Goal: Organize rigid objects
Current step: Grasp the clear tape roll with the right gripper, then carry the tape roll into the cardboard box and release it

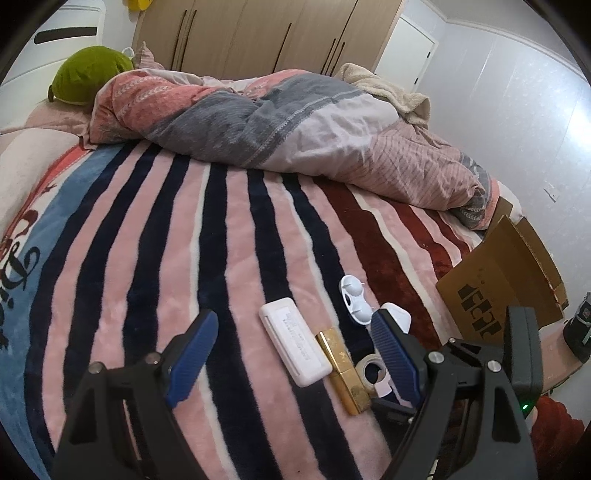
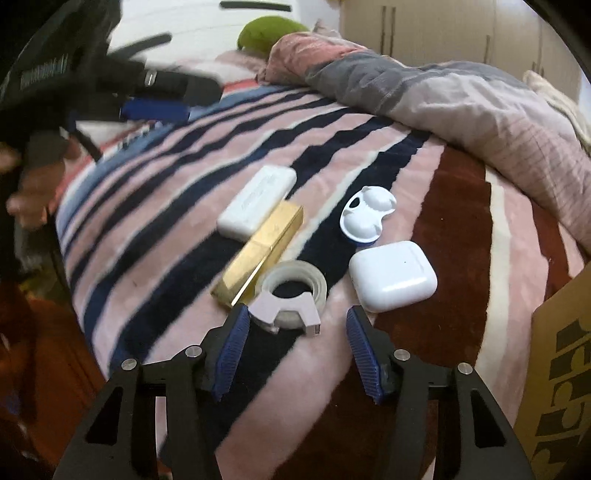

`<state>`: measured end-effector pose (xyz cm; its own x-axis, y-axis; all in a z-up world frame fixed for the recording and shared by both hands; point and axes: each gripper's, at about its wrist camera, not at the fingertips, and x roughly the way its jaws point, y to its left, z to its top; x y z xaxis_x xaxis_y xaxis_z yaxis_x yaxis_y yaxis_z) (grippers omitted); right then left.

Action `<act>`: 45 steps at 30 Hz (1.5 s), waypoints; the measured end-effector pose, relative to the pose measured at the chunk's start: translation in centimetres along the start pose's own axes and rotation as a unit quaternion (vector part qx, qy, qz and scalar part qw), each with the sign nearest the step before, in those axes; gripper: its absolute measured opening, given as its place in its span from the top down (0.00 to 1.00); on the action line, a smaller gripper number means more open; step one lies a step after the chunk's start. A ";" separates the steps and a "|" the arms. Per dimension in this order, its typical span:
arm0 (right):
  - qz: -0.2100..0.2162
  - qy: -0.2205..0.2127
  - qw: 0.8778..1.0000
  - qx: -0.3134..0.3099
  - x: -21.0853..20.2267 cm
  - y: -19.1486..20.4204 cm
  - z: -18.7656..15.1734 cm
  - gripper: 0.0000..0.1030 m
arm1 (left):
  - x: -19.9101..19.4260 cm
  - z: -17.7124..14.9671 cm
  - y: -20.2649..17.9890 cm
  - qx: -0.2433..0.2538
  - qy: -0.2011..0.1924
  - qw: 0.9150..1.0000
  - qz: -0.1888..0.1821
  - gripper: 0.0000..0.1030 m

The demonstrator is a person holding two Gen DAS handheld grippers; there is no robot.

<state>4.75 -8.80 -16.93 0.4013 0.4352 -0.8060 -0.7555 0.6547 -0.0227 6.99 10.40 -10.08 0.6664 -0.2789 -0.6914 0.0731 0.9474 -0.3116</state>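
Note:
Several small objects lie on the striped blanket (image 2: 147, 206). A white rectangular case (image 2: 256, 202) lies beside a gold box (image 2: 260, 253). In front of them sits a clear tape roll in a pale dispenser (image 2: 290, 299), with a white earbud case (image 2: 392, 275) and a white contact-lens holder (image 2: 365, 218) to the right. My right gripper (image 2: 297, 319) is open, its fingertips just short of the tape roll. My left gripper (image 1: 293, 325) is open above the blanket, over the white case (image 1: 294, 341), the gold box (image 1: 343, 371) and the tape roll (image 1: 373, 373); it appears blurred in the right wrist view (image 2: 159, 107).
A cardboard box (image 1: 498, 288) stands at the right edge of the bed, also in the right wrist view (image 2: 565, 369). A rumpled duvet (image 1: 280, 118) and a green plush (image 1: 90, 74) lie at the far end, wardrobes (image 1: 266, 33) behind.

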 end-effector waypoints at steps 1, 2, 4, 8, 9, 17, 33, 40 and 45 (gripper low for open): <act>-0.004 -0.002 1.000 -0.003 0.2 0.2 0.1 0.54 | 0.0 0.0 -0.1 0.001 0.001 1.000 0.000 0.19; -0.012 -0.004 1.000 -0.005 0.3 0.3 0.2 0.58 | 0.1 0.0 -0.2 0.002 0.001 1.000 0.000 0.19; -0.025 -0.004 1.000 -0.008 0.6 0.5 0.5 0.66 | 0.2 -0.1 -0.3 0.003 0.005 1.000 -0.003 0.20; -0.035 -0.012 0.999 -0.025 -0.2 1.0 0.9 0.67 | 0.9 0.0 -1.3 0.015 0.019 1.000 -0.018 0.20; -0.033 -0.015 0.999 -0.024 -0.7 1.0 1.1 0.67 | 1.0 0.0 -2.0 0.023 0.022 0.999 -0.029 0.20; -0.024 -0.088 0.996 -0.016 -7.6 0.2 3.9 0.67 | 0.1 0.5 -8.2 0.079 0.032 0.984 -0.158 0.42; -0.066 -0.153 0.986 0.012 -18.9 -7.0 3.6 0.67 | -0.8 6.2 -21.9 0.155 0.022 0.974 -0.162 0.58; -0.093 -0.126 0.986 0.058 -20.7 -14.3 0.8 0.67 | 4.8 7.3 -28.8 0.163 0.072 0.968 -0.177 0.59; -0.092 -0.099 0.988 0.075 -20.2 -18.1 -1.5 0.67 | 7.9 7.2 -31.6 0.173 0.101 0.967 -0.156 0.59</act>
<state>9.53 -30.35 -1.14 0.6300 0.4030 -0.6639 -0.5805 0.8122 -0.0579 15.28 -20.63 -0.96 0.4159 -0.5520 -0.7228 0.5140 0.7983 -0.3139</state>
